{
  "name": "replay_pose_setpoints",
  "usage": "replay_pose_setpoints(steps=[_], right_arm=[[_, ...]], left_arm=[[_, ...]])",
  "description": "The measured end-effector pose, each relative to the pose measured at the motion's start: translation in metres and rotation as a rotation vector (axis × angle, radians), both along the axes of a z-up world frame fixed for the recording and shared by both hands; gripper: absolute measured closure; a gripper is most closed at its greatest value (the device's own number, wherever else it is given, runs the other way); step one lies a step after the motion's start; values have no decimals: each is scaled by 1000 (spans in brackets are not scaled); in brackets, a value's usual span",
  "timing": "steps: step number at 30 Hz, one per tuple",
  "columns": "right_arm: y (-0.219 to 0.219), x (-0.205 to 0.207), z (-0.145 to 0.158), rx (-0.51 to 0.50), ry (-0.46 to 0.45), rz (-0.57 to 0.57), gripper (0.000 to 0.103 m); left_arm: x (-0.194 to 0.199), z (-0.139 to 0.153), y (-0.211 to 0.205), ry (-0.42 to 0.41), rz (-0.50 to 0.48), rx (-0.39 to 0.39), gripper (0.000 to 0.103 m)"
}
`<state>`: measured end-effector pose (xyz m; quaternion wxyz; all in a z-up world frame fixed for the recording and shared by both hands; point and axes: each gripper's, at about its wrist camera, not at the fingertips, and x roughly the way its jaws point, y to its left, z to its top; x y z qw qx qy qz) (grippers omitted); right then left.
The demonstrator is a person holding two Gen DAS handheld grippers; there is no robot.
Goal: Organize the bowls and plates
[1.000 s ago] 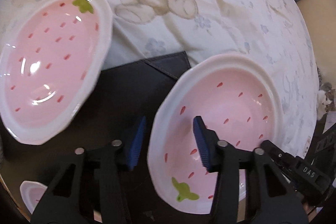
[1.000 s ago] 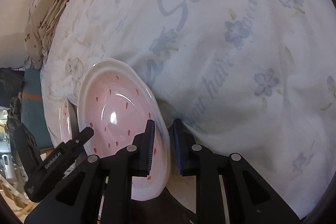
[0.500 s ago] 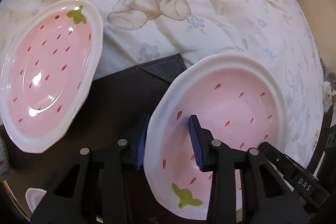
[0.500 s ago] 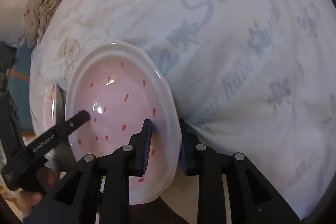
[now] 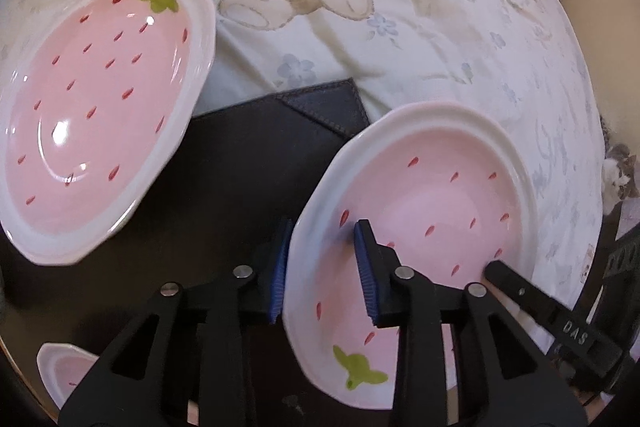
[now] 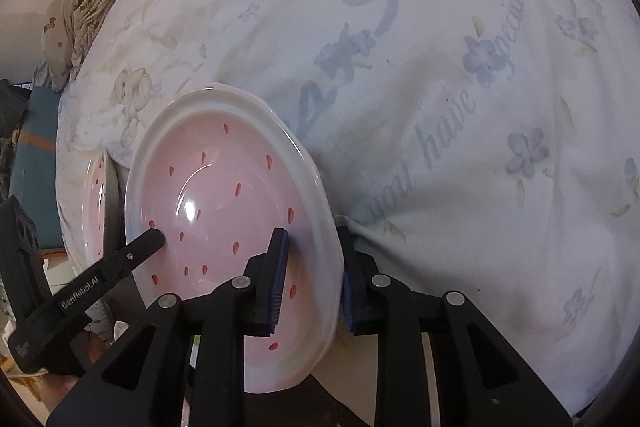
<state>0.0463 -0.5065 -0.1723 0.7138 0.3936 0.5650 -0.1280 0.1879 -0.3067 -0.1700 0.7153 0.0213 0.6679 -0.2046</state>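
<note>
Careful: your left gripper (image 5: 323, 269) and right gripper (image 6: 311, 281) both pinch the rim of the pink strawberry bowl (image 5: 424, 195), lifted over the dark mat (image 5: 240, 163). If you pull apart, it could slip and hit the other plate (image 5: 96, 107).

Small pink dish (image 5: 64, 371) cut off behind left gripper arm; second plate (image 6: 98, 203) mostly hidden behind held bowl (image 6: 224, 211).

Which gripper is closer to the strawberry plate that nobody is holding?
Left. The left gripper clamps the held bowl on the rim facing the free strawberry plate; the right gripper clamps the opposite rim, farther away.
</note>
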Motion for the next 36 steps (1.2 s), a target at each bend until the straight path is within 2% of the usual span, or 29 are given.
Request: replay_pose_setpoints(steps=[4, 7, 10, 12, 15, 20, 24, 27, 36], right_arm=[[6, 5, 0, -18, 4, 21, 70], [10, 6, 2, -48, 2, 45, 66], [10, 6, 4, -62, -4, 72, 68], [9, 4, 7, -56, -15, 71, 70], [12, 0, 12, -56, -30, 76, 71], [19, -6, 16, -15, -61, 109, 71], [34, -8, 27, -10, -96, 160, 71], [44, -9, 35, 0, -123, 186, 73], [87, -14, 55, -3, -186, 286, 78]], left_arm=[[-7, 1, -19, -62, -61, 55, 66], [-7, 3, -13, -61, -31, 24, 72], [-7, 8, -5, -52, -11, -3, 78], [-11, 16, -3, -75, -21, 5, 78], [-18, 36, -8, -156, -50, 27, 78], [-17, 54, -1, -179, -38, 26, 78], [-24, 66, 28, -194, -12, 14, 78], [-32, 73, 40, -232, -21, 40, 78], [-55, 92, 100, -245, 37, 37, 78]])
